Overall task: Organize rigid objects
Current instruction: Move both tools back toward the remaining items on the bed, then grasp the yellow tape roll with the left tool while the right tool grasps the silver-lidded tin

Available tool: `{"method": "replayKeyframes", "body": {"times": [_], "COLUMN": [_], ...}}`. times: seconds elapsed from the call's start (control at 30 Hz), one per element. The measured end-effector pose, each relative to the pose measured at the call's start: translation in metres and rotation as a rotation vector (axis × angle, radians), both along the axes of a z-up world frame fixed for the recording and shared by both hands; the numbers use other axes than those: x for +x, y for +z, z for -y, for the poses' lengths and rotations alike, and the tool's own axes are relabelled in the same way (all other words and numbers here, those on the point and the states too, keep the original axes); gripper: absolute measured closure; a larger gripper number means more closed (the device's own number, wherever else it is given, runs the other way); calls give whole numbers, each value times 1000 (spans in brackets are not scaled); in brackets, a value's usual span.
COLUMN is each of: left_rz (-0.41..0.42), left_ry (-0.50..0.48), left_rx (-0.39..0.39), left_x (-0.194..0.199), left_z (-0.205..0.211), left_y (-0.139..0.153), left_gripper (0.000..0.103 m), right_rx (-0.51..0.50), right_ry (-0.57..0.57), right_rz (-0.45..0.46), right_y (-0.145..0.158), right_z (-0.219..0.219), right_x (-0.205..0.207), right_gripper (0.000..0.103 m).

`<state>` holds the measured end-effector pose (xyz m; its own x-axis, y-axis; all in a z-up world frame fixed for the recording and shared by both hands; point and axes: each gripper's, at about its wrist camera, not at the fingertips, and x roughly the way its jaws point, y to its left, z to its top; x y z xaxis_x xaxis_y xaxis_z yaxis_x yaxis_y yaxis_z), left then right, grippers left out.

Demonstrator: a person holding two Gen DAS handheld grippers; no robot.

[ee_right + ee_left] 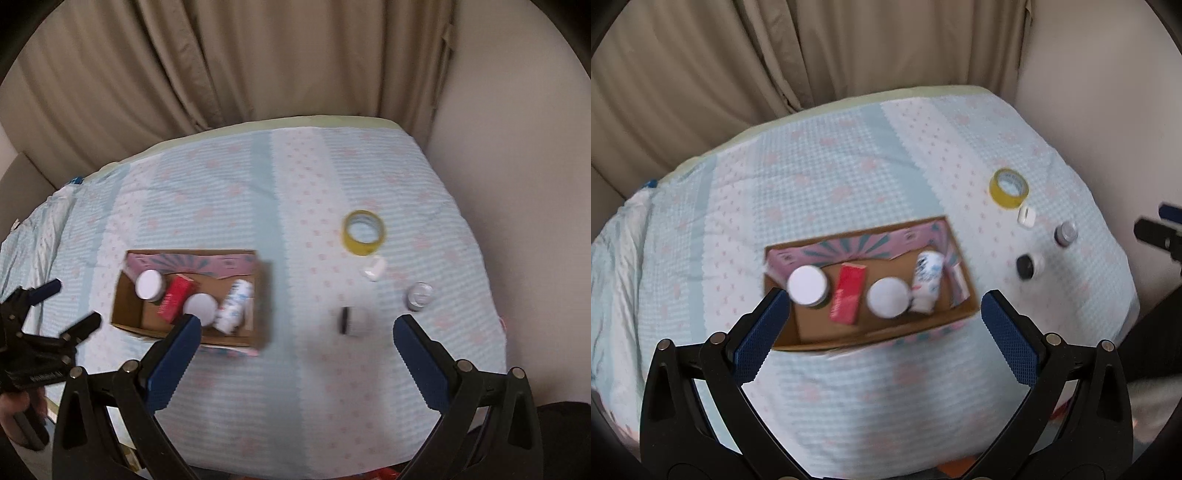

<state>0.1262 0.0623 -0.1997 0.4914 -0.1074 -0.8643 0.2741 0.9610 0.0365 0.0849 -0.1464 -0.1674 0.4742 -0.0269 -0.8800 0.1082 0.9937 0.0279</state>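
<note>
Nearest the cameras, the left gripper and the right gripper both hung above the bed with blue-padded jaws spread wide and nothing between them. Just beyond the left one sat the open brown cardboard box with pink printed flaps, already holding two white-lidded round jars, a flat red carton and a white printed bottle lying on its side. To the right of the box, loose on the pale blue checked bedspread, lay a small white jar with a black lid, tipped on its side, which looked light and stiff but likely to roll (best pinched across the lid and body). Further right stood a small clear jar with a silvery lid, probably slick. Beyond were a small white case and, farthest, a yellow roll of tape, rigid and easily taken across its wall.
</note>
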Motion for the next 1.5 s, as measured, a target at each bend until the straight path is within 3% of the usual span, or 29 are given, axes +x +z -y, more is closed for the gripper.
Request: {"method": "replayKeyframes", "body": {"times": [0.2, 0.37, 0.57, 0.87, 1.03, 1.3, 1.5], "left_rz": [2, -6, -31, -132, -187, -253, -258], "left_ry": [16, 14, -49, -140, -173, -198, -234], "left_rx": [-2, -27, -10, -36, -14, -28, -18], "left_x": [11, 24, 53, 113, 147, 195, 218], "left_z": [87, 143, 205, 266, 291, 321, 341], "left_y": [-13, -20, -42, -112, -168, -260, -292], "left_gripper": [0, 0, 0, 0, 0, 0, 0], "right_rx": [-2, -11, 31, 52, 39, -15, -13], "right_ry": [-21, 15, -21, -89, -95, -98, -96], "right_rz": [-8, -57, -87, -145, -165, -211, -259], "right_y": [-21, -43, -68, -119, -146, -220, -262], "right_z": [94, 142, 182, 206, 210, 211, 212], "right_x": [-6, -5, -3, 18, 33, 62, 78], "right_gripper": [0, 0, 0, 0, 0, 0, 4]}}
